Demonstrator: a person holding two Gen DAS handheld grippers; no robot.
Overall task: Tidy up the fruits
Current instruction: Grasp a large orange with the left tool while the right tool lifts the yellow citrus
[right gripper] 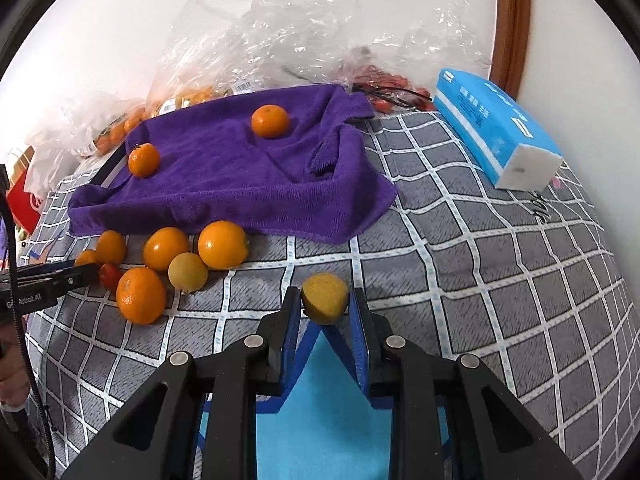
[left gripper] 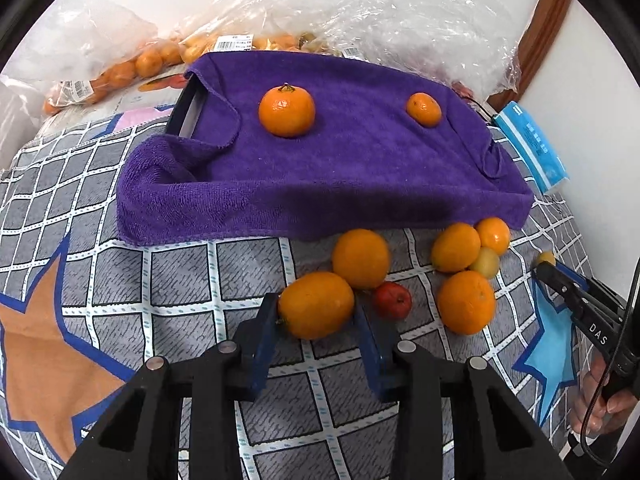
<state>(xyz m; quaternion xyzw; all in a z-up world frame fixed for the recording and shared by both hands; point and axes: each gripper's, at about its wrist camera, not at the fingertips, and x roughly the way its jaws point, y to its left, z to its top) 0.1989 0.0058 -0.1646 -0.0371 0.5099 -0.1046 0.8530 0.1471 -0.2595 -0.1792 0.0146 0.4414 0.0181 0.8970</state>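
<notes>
My left gripper (left gripper: 316, 312) is shut on a large orange (left gripper: 316, 305) just above the checked sheet. My right gripper (right gripper: 325, 300) is shut on a small yellow fruit (right gripper: 325, 298); it also shows in the left wrist view (left gripper: 547, 259). A purple towel (left gripper: 340, 160) covers a raised tray and holds a stemmed tangerine (left gripper: 286, 110) and a smaller one (left gripper: 424, 109). In front of the towel lie several loose oranges (left gripper: 361, 258), a pale yellow fruit (left gripper: 485, 263) and a small red fruit (left gripper: 392, 300).
Clear plastic bags (left gripper: 120, 68) of oranges lie behind the towel against the white wall. A blue tissue pack (right gripper: 496, 128) lies at the right. A red box (right gripper: 24, 200) stands at the far left. A wooden door frame (right gripper: 514, 20) rises at the back right.
</notes>
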